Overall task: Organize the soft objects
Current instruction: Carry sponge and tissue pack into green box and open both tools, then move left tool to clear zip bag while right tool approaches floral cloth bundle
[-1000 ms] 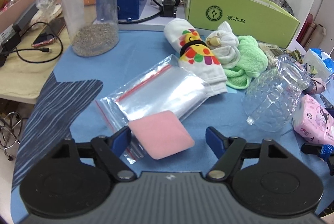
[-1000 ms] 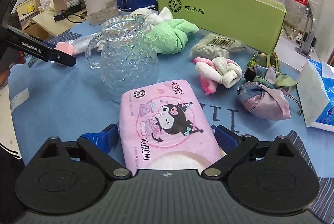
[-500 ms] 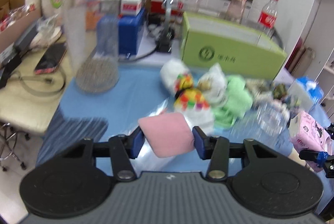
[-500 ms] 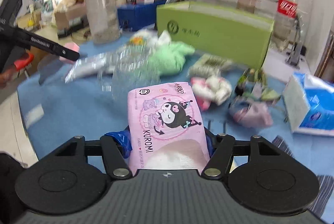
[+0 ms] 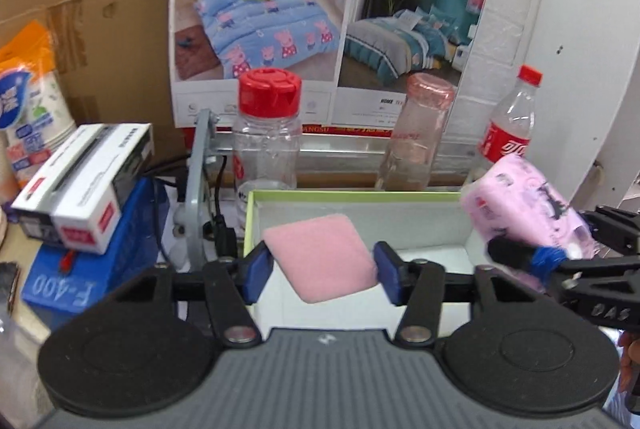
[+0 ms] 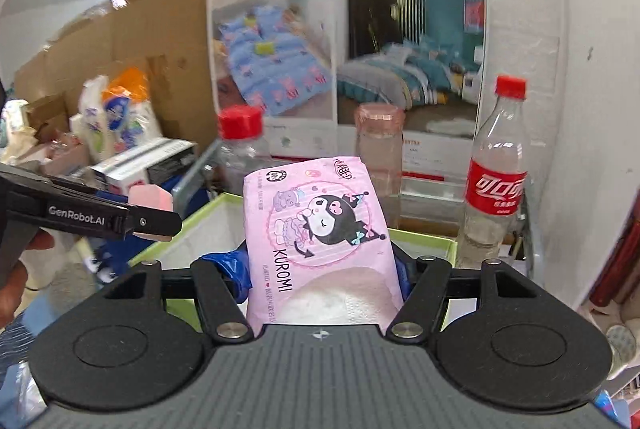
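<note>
A flat pink sponge [image 5: 320, 261] hangs between the blue pads of my left gripper [image 5: 324, 265], over the open green box [image 5: 360, 193]. Both pads still touch its edges while the jaws are opening. A pink Kuromi tissue pack [image 6: 316, 213] sits between the pads of my right gripper [image 6: 324, 269], above the box's rim [image 6: 424, 237]. Those jaws are opening slightly too, with the pack still pinched. In the left wrist view the right gripper [image 5: 532, 253] and the tissue pack [image 5: 524, 201] are at the box's right end. The box's white inside shows nothing in it.
Behind the box stand a red-capped clear jar [image 5: 268, 133], a pink-topped bottle [image 5: 416, 137] and a cola bottle [image 5: 512, 125], against a bedding poster. Left of the box are a metal bracket [image 5: 196, 189] and a blue case [image 5: 80, 269] with a white carton on it.
Both grippers closed on their objects, the sponge and the tissue pack, lifted them off the blue table mat and carried them forward and up over the green box.
</note>
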`<action>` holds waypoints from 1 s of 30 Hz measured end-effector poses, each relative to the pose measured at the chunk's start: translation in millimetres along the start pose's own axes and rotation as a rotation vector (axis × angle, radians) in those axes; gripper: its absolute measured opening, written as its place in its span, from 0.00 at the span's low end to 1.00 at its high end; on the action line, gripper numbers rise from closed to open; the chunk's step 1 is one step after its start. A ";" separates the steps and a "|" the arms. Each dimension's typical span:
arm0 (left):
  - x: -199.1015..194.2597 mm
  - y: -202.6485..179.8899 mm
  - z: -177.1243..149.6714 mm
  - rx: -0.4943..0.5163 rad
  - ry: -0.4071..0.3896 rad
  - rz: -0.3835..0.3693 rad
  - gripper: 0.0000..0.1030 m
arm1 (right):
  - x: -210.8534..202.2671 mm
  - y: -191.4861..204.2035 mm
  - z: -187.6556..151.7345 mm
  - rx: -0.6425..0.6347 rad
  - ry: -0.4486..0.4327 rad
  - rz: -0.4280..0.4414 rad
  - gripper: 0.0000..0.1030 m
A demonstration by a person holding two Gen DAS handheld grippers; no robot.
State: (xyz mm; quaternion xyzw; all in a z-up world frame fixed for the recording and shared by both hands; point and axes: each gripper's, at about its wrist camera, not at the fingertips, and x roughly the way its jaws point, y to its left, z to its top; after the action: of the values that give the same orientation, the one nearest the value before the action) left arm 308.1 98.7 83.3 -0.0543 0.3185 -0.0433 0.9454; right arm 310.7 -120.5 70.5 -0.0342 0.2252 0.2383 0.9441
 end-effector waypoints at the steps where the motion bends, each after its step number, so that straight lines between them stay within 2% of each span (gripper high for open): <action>1: 7.6 -0.3 1.3 0.006 0.010 0.012 0.75 | 13.1 -1.9 0.7 0.003 0.030 0.003 0.52; 2: 12.0 0.6 1.1 0.008 0.003 0.021 0.80 | 24.2 -3.4 0.0 0.012 0.055 0.004 0.52; 4: 17.5 2.8 -0.4 0.018 -0.006 0.024 0.82 | 37.3 -4.7 -2.9 0.044 0.072 -0.020 0.53; 5: 19.8 5.3 -1.5 0.015 -0.005 0.024 0.87 | 41.1 -4.8 -3.0 0.050 0.078 -0.040 0.54; 6: 21.1 7.4 -2.5 0.010 -0.008 0.024 0.96 | 42.6 -4.7 -2.9 0.046 0.073 -0.051 0.54; 10: 14.4 12.4 -10.6 0.016 -0.027 0.047 0.95 | 37.0 -4.7 -2.8 0.064 0.019 -0.051 0.56; 14: -3.9 16.0 -26.6 0.035 -0.036 0.065 0.95 | 24.9 -1.6 -14.3 0.069 0.025 -0.025 0.58; 20: -46.6 23.5 -61.5 0.039 -0.049 0.120 0.95 | -29.5 12.8 -57.4 0.063 0.024 -0.044 0.59; 24: -73.7 23.7 -85.2 0.042 -0.053 0.182 0.95 | -74.2 20.6 -90.4 0.109 -0.006 -0.059 0.59; 30: -105.0 25.2 -116.1 0.032 -0.039 0.198 0.95 | -121.3 31.4 -140.6 0.217 -0.019 -0.116 0.60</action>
State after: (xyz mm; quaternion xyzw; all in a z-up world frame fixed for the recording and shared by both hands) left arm 155.5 127.2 50.9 -0.0084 0.3032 0.0461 0.9518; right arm 143.3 -169.6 -0.6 0.0576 0.2386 0.1579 0.9565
